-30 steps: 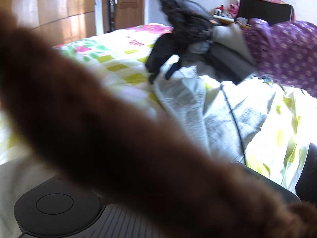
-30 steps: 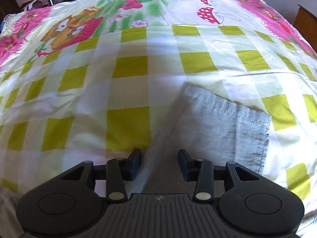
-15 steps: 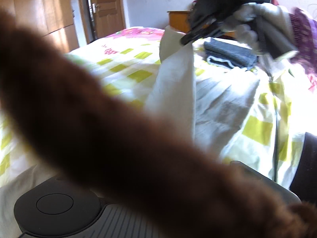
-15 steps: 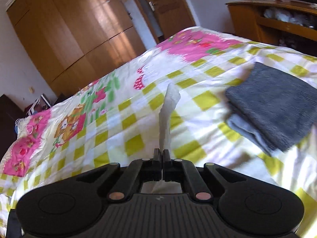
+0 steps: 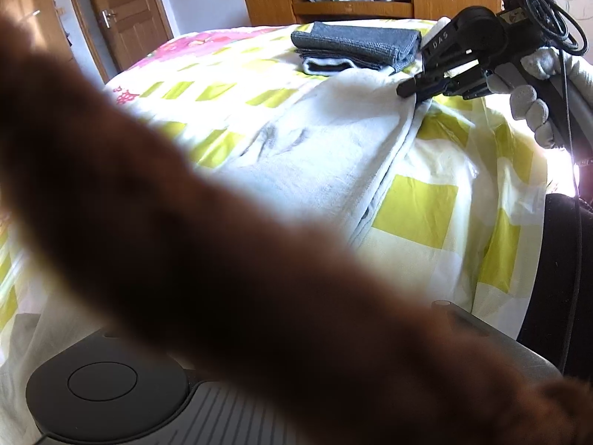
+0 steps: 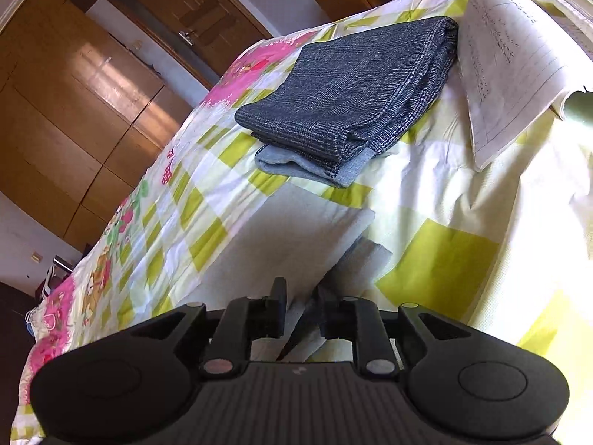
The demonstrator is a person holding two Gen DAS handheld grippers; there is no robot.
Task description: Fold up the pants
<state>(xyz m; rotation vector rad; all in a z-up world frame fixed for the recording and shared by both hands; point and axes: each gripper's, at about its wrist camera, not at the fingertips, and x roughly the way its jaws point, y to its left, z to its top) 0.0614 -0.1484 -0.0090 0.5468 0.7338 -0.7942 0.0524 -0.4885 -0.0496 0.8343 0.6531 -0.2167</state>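
Observation:
Pale grey pants [image 5: 333,148] lie folded over on the checked bedsheet [image 5: 418,215]; in the right wrist view the pants [image 6: 296,230] stretch ahead of the fingers. My right gripper [image 6: 300,296] has its jaws opening, with the pants' edge loose between the pads. From the left wrist view the right gripper [image 5: 406,91] rests its tips on the pants' far corner, held by a gloved hand [image 5: 530,100]. A blurred brown mass [image 5: 185,241] hides my left gripper's fingers, so their state does not show.
A folded stack of dark grey garments [image 6: 344,100] lies just beyond the pants. An open notebook [image 6: 511,66] sits to its right. A wooden dresser [image 5: 370,0] and door [image 5: 126,11] stand behind the bed; a wardrobe [image 6: 74,111] lines the left wall.
My right gripper shut on the pants' end, swept it across the bed toward the dark stack, laid it down, and its jaws have parted. The left view swung right.

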